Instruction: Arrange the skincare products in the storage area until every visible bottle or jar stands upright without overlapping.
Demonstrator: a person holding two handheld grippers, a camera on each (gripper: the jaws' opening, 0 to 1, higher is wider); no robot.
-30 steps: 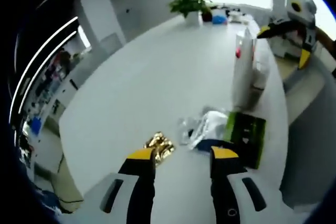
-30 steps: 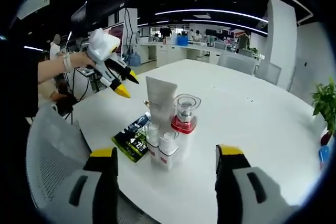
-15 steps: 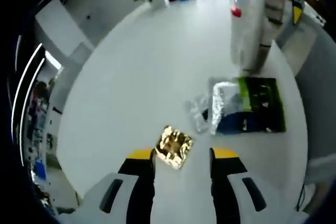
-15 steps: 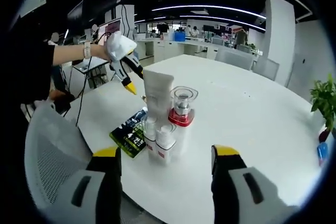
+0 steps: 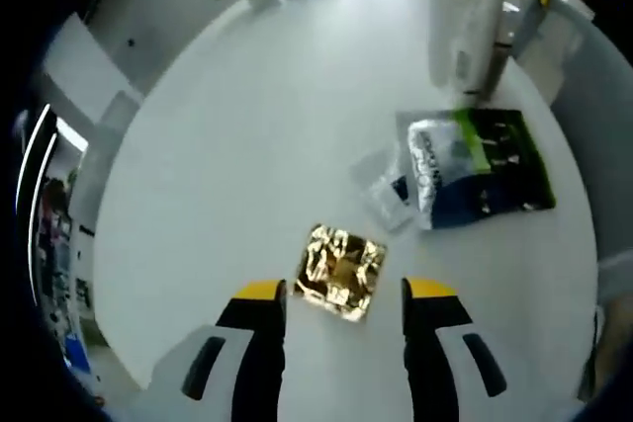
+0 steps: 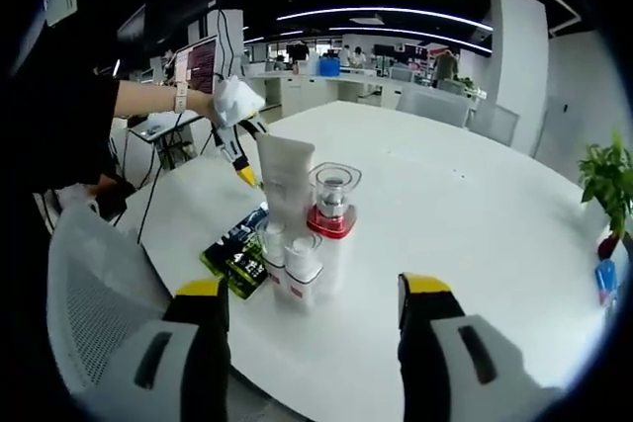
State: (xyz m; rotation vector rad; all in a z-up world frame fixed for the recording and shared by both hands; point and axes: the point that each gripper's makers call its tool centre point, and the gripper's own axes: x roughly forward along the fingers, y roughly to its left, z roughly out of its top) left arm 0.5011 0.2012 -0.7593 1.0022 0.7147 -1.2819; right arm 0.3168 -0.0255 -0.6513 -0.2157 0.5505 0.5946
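Here the left gripper, jaws parted and empty, hovers over the gold sachet; the flat foil may slide across the tabletop. The right gripper, likewise unclenched, could topple the white tube.

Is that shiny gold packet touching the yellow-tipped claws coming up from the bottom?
Apart. The left gripper view shows bare white table between the gold foil packet and each jaw tip of the open left gripper.

Ceiling strip lights are shining evenly on the white bench. Fisheye distortion is bending the edges, and both views are looking soft.
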